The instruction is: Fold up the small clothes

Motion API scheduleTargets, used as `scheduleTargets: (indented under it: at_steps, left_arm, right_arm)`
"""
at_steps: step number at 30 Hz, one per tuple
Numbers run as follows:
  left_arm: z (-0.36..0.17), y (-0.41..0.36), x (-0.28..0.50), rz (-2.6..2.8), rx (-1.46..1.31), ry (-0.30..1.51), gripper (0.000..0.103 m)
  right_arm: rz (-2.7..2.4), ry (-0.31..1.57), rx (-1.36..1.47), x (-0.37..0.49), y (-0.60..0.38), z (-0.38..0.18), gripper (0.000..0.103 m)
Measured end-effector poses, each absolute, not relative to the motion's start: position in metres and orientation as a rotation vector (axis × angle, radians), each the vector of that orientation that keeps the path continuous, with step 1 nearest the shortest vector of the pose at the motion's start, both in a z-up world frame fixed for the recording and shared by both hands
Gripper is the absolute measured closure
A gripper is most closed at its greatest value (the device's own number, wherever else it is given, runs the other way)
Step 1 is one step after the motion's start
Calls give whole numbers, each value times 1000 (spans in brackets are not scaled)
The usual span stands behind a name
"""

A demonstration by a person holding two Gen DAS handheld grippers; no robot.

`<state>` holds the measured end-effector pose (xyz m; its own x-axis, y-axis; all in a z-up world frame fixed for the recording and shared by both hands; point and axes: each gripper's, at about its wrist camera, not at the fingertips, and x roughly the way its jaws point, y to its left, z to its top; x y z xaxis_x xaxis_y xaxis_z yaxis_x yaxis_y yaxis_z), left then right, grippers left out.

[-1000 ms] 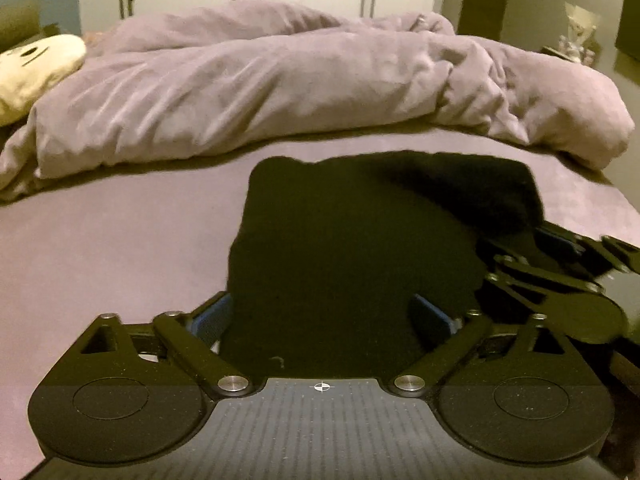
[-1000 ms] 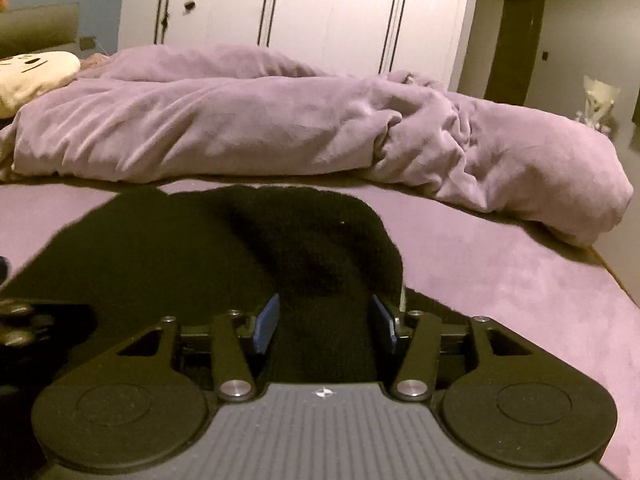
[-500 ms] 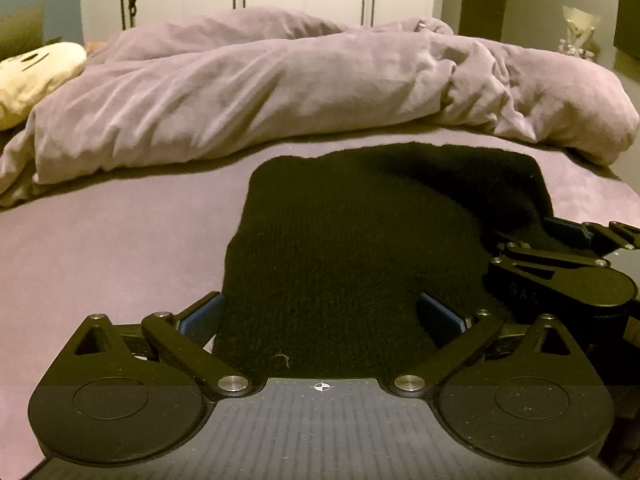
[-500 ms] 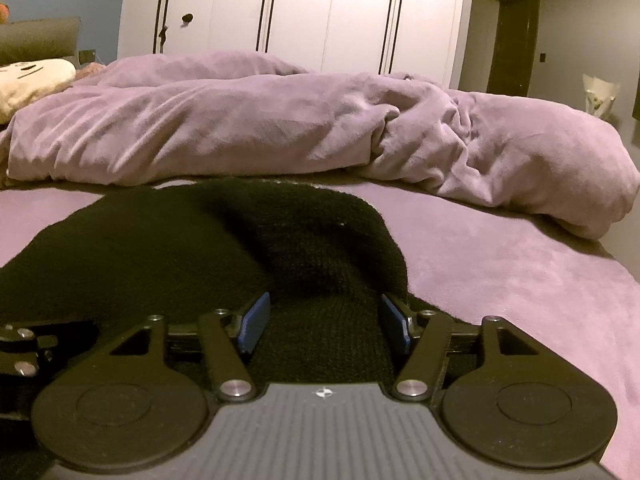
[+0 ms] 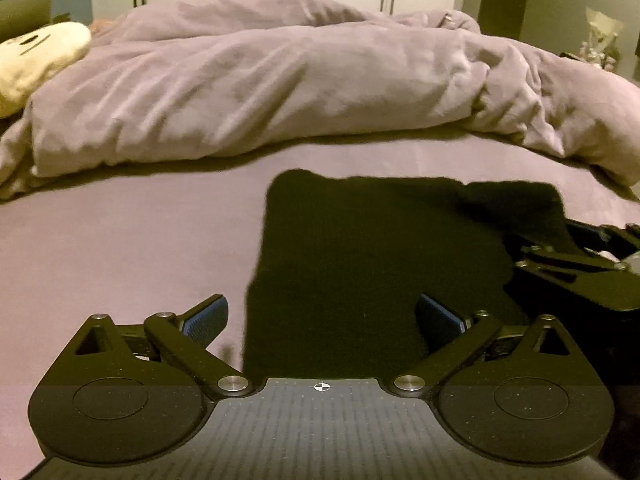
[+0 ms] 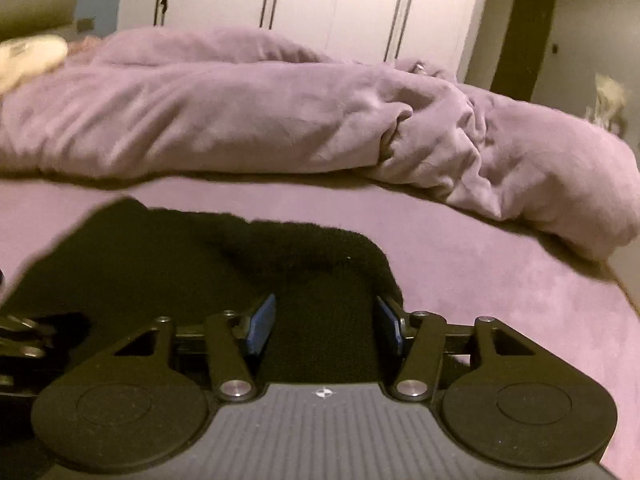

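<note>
Both claws over the black knit garment [image 5: 372, 264] on the bed [image 5: 120, 248].
Left claw [image 5: 322, 320] wide, right claw [image 6: 325, 328] narrower and just closing, nothing gripped; pinch matching near corners evenly.

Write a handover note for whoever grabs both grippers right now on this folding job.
Left gripper: jaws wide open over the near edge of the black knit garment, pads clear of it.
Right gripper: jaws part open, have just been closing a little; the garment's right edge lies between the pads, no firm grip visible.
Garment lies mostly flat on the purple bed sheet, in front of the bunched duvet.
Done: spread out. Left: grip and fold.
</note>
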<state>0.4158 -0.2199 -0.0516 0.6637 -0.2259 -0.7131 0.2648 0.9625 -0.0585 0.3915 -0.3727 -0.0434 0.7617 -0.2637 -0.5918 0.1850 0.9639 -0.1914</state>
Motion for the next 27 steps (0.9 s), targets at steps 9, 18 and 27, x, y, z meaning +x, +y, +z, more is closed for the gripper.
scheduleTargets:
  at_steps: [9, 18, 27]
  left_arm:
    - [-15, -187, 371, -241, 96, 760, 0]
    - [-31, -152, 289, -220, 64, 874, 0]
    - [-19, -181, 305, -209, 117, 858, 0]
  right_arm:
    - [-230, 570, -103, 335, -351, -5, 43]
    - [-165, 642, -44, 226, -310, -17, 38]
    - [-158, 651, -18, 244, -315, -3, 39]
